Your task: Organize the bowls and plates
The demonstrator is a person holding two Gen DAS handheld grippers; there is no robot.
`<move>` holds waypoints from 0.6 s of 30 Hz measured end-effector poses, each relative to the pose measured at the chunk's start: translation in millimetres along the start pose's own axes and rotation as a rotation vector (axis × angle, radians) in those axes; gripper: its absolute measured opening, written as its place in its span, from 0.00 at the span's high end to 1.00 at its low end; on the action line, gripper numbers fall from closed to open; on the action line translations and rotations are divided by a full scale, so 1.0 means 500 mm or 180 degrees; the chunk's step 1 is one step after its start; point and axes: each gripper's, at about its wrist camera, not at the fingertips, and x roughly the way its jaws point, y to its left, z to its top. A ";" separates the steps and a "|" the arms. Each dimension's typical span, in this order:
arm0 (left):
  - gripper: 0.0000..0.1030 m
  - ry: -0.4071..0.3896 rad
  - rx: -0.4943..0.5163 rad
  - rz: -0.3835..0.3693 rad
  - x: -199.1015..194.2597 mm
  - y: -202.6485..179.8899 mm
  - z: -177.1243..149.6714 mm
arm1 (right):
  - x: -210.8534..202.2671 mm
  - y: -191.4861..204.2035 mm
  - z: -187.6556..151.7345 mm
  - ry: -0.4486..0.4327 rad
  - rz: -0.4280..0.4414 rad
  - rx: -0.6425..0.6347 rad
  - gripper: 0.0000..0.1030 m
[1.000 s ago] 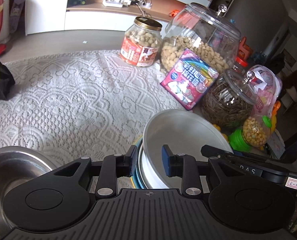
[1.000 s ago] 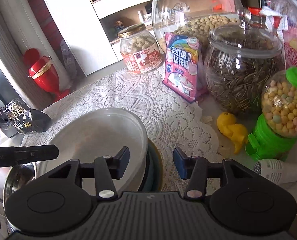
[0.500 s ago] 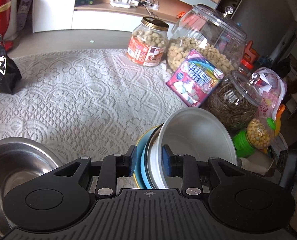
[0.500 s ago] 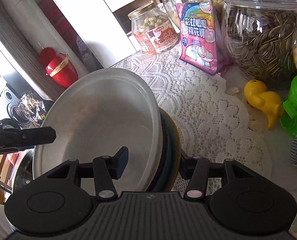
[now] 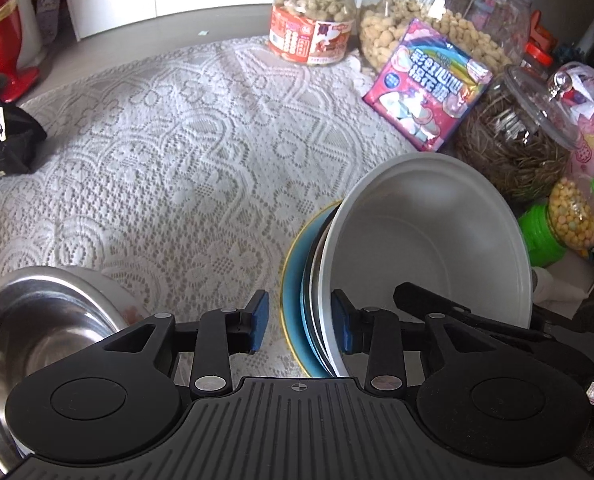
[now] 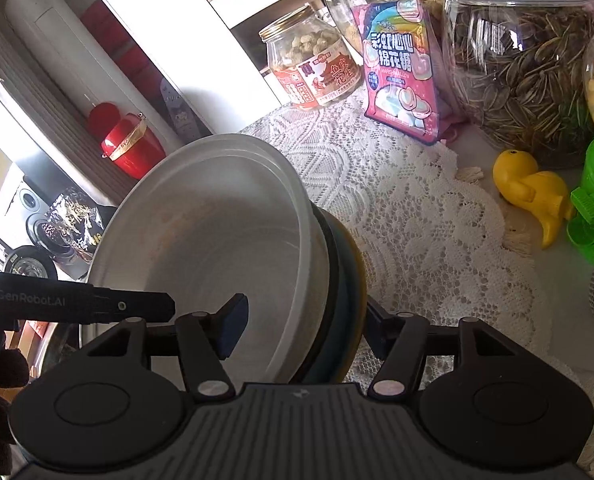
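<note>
Lace cloth (image 5: 185, 152); left-only steel bowl (image 5: 37, 340)

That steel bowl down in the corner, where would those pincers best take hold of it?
Probably by the rim. The steel bowl sits mouth up on the lace cloth, its thin lip bare on the near side, so one finger could drop inside and one outside from above. The left gripper, its jaws opening around the stacked dishes' rims, is nearest.
</note>
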 end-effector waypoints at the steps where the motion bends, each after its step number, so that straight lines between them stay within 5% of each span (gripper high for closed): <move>1: 0.63 0.0042 0.0055 0.0038 0.002 -0.005 0.004 | 0.000 -0.002 0.005 -0.0020 -0.0033 0.0038 0.41; 8: 0.64 0.0304 0.0131 0.0099 0.020 -0.015 0.041 | 0.048 0.005 0.095 0.0357 -0.0040 0.0029 0.43; 18: 0.65 0.0669 -0.0080 0.0023 0.059 -0.001 0.051 | 0.053 -0.028 0.064 0.0643 0.0363 0.0122 0.45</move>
